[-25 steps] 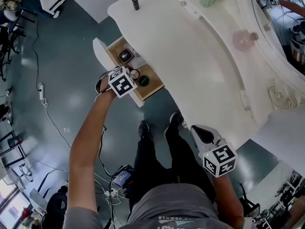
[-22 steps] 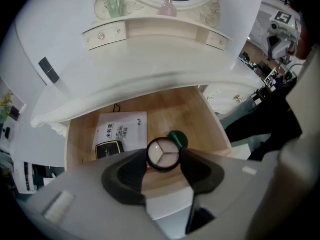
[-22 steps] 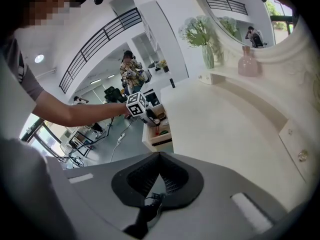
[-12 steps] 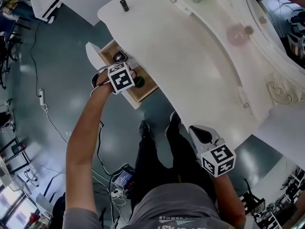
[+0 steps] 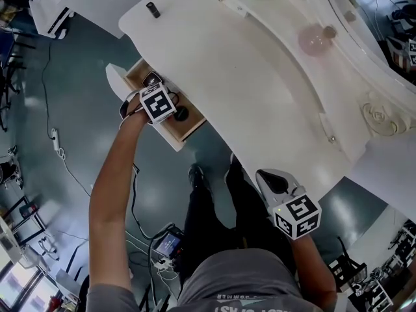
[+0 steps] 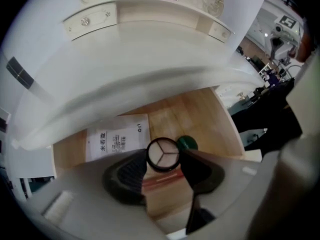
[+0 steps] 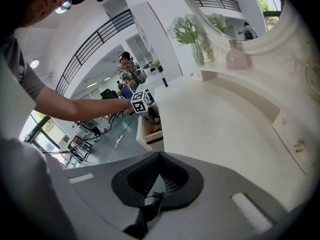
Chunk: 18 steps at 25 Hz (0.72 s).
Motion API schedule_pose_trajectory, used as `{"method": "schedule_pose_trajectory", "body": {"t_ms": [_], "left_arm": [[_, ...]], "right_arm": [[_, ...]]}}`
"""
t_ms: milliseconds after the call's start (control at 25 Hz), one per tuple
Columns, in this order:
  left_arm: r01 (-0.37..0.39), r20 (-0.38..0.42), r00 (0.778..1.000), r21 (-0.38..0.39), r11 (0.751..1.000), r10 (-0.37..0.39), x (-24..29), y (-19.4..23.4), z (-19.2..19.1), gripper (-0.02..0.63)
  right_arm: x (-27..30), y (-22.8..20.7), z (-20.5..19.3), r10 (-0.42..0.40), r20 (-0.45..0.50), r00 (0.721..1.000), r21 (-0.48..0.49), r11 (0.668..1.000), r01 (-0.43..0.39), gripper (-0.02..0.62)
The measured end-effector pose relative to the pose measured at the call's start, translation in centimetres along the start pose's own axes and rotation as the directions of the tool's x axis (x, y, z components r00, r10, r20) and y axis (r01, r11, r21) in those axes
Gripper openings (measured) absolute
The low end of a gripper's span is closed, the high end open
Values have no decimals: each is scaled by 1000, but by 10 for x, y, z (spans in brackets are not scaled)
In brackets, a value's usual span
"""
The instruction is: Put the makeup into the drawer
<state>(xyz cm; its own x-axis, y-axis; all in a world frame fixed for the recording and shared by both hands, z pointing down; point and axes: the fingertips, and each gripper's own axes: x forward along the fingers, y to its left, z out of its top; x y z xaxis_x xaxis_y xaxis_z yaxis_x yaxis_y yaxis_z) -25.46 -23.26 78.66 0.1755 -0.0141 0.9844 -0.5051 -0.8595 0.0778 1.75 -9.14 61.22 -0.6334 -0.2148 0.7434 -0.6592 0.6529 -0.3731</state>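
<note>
The makeup compact [image 6: 162, 154] sits pinched between left gripper's [image 6: 163, 160] 2 fingers [image 6: 129, 171], over drawer [image 6: 210, 116].

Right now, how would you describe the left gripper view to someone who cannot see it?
The left gripper grips a round makeup compact between its jaws above an open wooden drawer. A white packet and a green cap lie in the drawer, beneath a white dressing table.

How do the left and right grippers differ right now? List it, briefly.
The left gripper hangs over the open drawer; the right gripper is held off the dresser, by the person's leg. The left jaws clamp a round compact; the right jaws are closed together on nothing. Both are hand-held and of the same build.
</note>
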Motion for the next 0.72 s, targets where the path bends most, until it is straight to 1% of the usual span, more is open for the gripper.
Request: {"method": "schedule_pose_trajectory", "body": {"t_ms": [160,320,520,720], "left_arm": [[-12,3,1000,3,1000,12,10,6,5,209],[14,-50,999,-11,1000,-14,18,3,-2,209],[-3,-56,998,-9,1000,2,23,8,1,209],[6,-101,995,4,1000,-6,26,5,-4,212]], "right_arm": [[-2,-7,-2,-3,0,1000,9,1000,3,2],[-4,-14,-4,-9,4,1000,15,1000,9,2],[-9,-18,-4,-13,11,1000,16,1000,13,2],[-13,-20,0,-19,23,1000,14,1000,19,2]]}}
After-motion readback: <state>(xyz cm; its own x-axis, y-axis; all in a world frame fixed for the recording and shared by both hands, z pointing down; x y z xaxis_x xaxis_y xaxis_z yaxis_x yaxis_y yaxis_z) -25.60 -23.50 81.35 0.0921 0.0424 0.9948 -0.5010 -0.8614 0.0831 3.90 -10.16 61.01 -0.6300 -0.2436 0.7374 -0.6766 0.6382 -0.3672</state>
